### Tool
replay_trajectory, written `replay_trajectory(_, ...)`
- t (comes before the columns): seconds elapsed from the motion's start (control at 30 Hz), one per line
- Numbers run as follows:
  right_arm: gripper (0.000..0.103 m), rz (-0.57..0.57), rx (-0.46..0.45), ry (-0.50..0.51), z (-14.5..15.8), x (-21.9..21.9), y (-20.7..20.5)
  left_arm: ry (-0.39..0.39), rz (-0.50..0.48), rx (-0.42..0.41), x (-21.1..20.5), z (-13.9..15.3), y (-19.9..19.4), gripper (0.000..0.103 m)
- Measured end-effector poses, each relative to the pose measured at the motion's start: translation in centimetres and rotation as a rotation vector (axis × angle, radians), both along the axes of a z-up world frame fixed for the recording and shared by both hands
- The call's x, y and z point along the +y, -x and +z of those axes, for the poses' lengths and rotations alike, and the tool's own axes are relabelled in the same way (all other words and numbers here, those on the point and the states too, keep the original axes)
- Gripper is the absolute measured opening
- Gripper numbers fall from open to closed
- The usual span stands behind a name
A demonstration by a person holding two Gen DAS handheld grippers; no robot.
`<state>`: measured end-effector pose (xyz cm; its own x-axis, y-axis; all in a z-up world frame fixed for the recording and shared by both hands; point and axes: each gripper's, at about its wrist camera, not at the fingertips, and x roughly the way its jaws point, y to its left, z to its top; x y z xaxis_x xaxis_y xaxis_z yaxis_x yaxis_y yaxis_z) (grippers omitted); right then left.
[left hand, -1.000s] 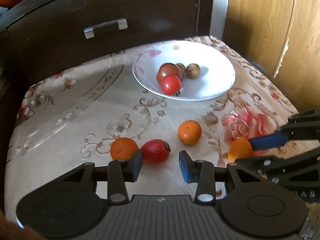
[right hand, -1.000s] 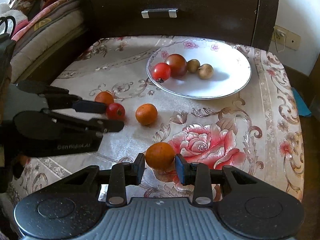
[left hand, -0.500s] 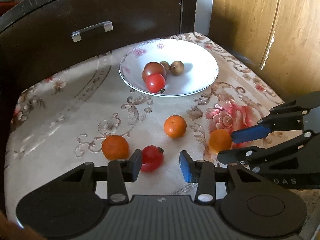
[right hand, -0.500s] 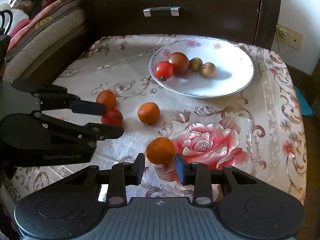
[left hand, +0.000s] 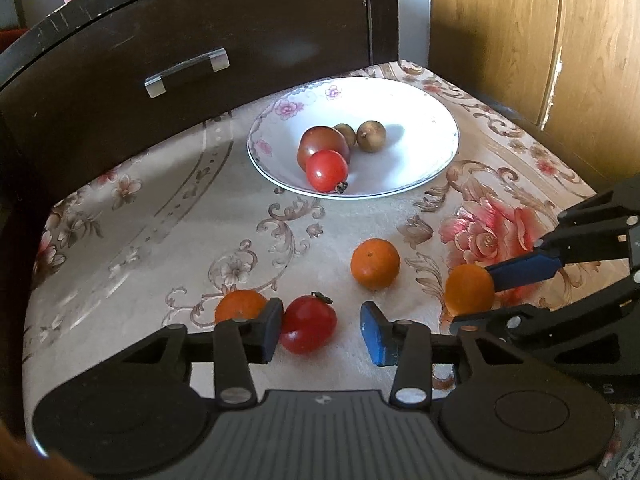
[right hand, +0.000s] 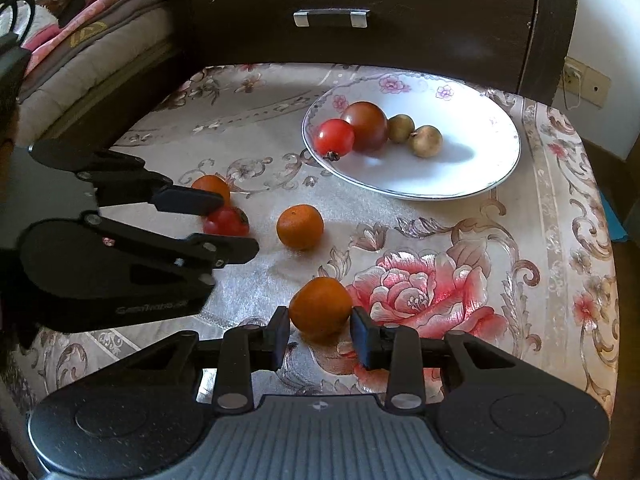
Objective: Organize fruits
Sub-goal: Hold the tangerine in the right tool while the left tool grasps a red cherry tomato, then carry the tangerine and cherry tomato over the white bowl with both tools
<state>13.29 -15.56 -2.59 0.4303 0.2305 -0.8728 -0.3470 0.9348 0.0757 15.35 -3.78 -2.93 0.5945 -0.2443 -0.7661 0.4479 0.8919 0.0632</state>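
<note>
Currently bracketing a red tomato (left hand: pixel 307 323) on the desk (left hand: pixel 168 216) with left gripper (left hand: pixel 320 330) jaws spread; right gripper (right hand: pixel 320 334) jaws released around a tangerine (right hand: pixel 320 307), near of the white bowl (right hand: pixel 480 176).

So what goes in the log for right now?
left tool: open around tomato | right tool: open around orange | plate: four fruits
</note>
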Motion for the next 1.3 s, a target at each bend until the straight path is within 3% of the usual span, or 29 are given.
replay_trajectory(0.13, 0.028, 0.004, 0.007, -0.004, 0.1, -0.1, 0.1, 0.027, -0.034, 0.029, -0.1, 1.1, 0.9, 0.040)
replay_trajectory(0.27, 0.028, -0.007, 0.009, -0.008, 0.2, -0.4, 0.2, 0.163, -0.049, 0.101, 0.5, 2.0, 1.1, 0.040)
replay_trajectory(0.4, 0.028, -0.014, 0.011, -0.012, 0.2, -0.6, 0.2, 0.071, -0.033, 0.037, 0.1, 2.0, 1.2, 0.041)
replay_trajectory(0.6, 0.028, -0.002, 0.006, -0.001, 0.1, -0.3, 0.2, -0.031, -0.085, 0.081, -1.2, -0.7, 1.5, 0.042)
replay_trajectory(0.83, 0.027, 0.004, -0.016, 0.001, 0.3, -0.1, 0.3, 0.001, -0.063, 0.075, -1.0, -0.4, 1.9, 0.038)
replay_trajectory(1.3, 0.027, -0.008, -0.070, 0.003, 1.8, -0.3, -0.3, -0.021, -0.049, 0.047, -1.6, 0.5, 1.3, 0.038)
